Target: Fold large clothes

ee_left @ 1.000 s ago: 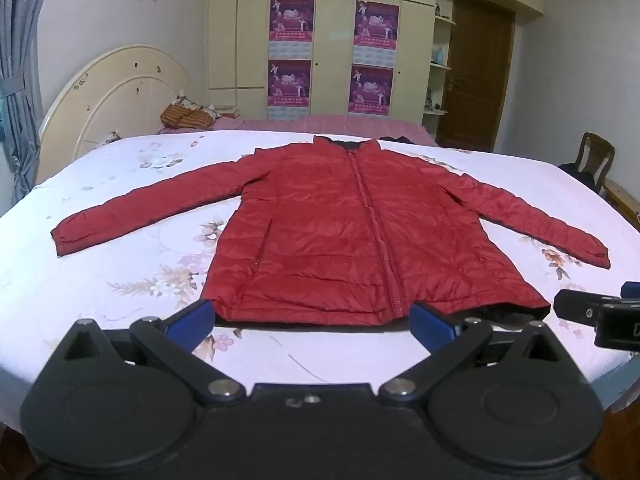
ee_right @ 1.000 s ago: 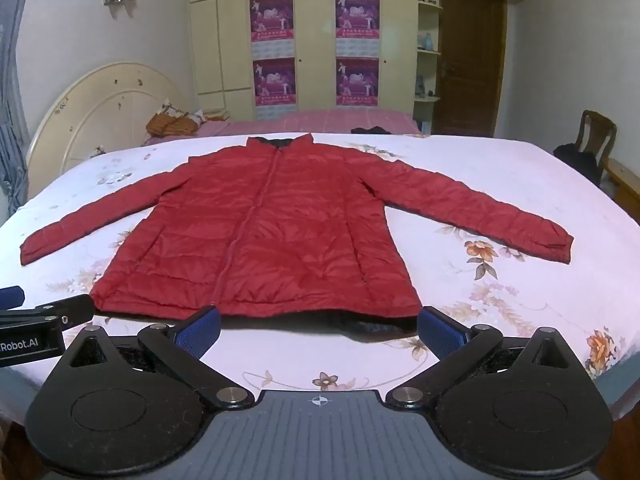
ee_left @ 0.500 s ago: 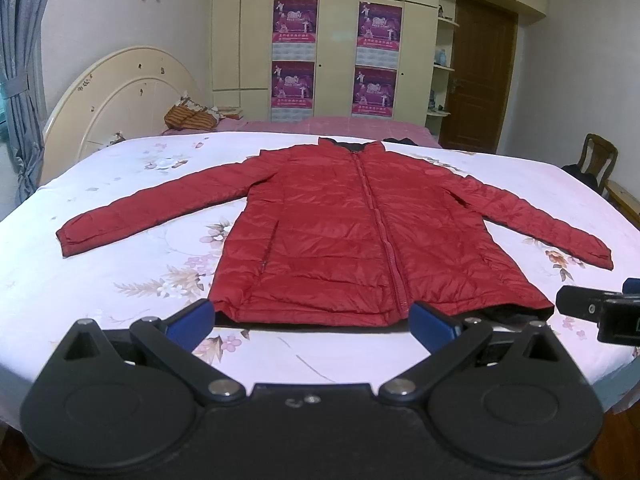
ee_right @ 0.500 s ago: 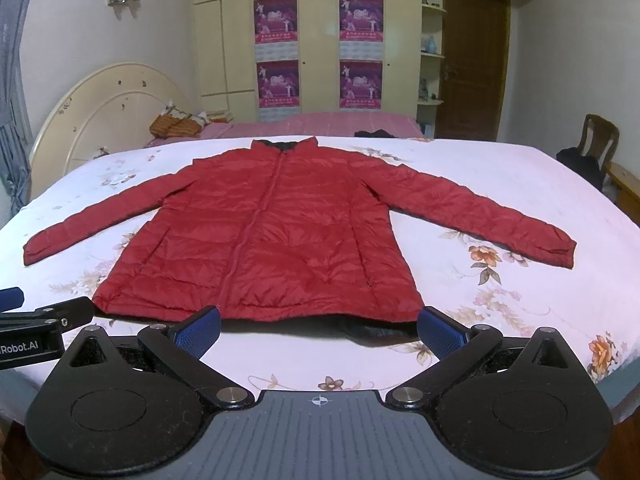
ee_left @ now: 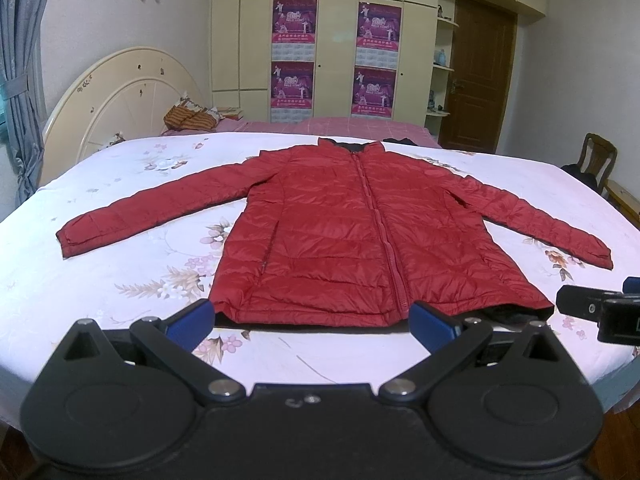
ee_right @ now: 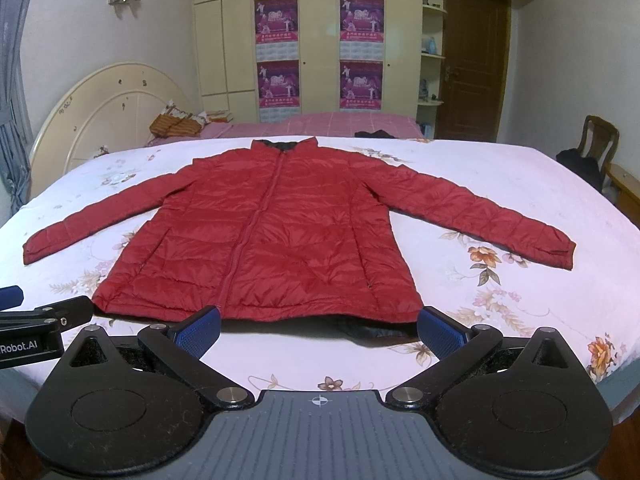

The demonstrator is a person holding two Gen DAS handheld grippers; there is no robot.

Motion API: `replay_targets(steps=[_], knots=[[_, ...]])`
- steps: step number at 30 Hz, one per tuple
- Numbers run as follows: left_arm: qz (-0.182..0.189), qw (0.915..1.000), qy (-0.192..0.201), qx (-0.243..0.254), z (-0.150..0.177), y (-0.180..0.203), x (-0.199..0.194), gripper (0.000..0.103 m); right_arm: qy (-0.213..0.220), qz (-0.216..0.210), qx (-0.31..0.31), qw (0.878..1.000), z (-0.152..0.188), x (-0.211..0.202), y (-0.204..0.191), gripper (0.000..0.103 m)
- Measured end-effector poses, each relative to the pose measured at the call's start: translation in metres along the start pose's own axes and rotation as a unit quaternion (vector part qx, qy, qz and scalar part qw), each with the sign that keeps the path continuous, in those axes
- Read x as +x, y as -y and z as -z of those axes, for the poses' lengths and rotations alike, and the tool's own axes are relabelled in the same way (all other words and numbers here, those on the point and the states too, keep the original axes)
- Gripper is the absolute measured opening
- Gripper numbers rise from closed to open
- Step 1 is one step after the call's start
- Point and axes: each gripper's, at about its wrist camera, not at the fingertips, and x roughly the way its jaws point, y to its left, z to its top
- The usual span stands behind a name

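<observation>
Red jacket flat, zipped, at 12 o'clock on floral bed, sleeves out toward 9 and 3. Left gripper and right gripper spread wide, empty, just short of hem; bare sheet beside each cuff.

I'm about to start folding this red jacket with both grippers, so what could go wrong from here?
The puffy red jacket looks slippery, so folds may spring open or slide. At its hem a dark lining pokes out and could snag a finger. The sleeves spread wide across the bed, so reaching them may drag the body.
</observation>
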Motion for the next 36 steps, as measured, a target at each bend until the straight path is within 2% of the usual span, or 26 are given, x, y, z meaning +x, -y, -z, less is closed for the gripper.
replay_targets(steps=[36], knots=[[-0.006, 1.0, -0.006, 0.001, 0.0016, -0.001, 0.0054, 0.103, -0.005, 0.0, -0.001, 1.0, -0.0008, 0.0076, 0.0041, 0.103]])
